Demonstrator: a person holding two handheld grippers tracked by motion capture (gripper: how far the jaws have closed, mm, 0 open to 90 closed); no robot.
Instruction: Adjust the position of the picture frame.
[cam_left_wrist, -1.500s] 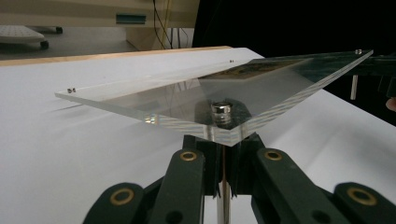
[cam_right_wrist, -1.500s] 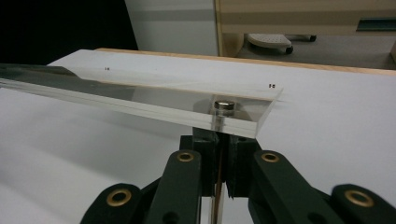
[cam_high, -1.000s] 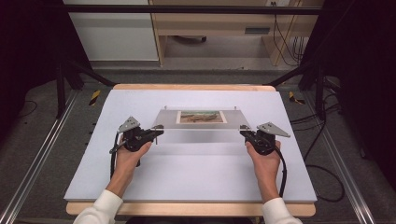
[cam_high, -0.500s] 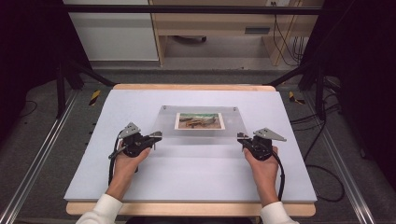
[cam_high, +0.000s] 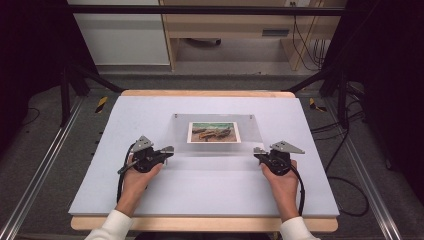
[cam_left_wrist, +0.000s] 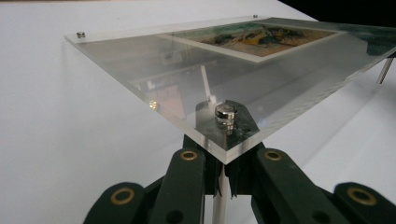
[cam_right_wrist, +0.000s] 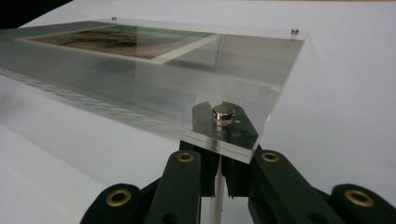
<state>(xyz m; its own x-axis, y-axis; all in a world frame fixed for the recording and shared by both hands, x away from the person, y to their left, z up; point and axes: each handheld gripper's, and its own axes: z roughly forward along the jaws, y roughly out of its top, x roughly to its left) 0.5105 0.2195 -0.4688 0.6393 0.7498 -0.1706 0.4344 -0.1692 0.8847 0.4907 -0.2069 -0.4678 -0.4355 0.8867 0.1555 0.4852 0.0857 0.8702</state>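
Left tool: clamped on a near-corner post beneath the acrylic frame.
Right tool: likewise, opposite corner.
Gripper views: metal stud seen.

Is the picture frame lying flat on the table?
No, the clear acrylic frame is lifted at its near edge, where the left gripper clamps a corner peg under it.

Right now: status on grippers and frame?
Left hand-held gripper and right hand-held gripper shut on corner standoffs. Acrylic photo frame tilted, near edge raised. Nothing obstructing.
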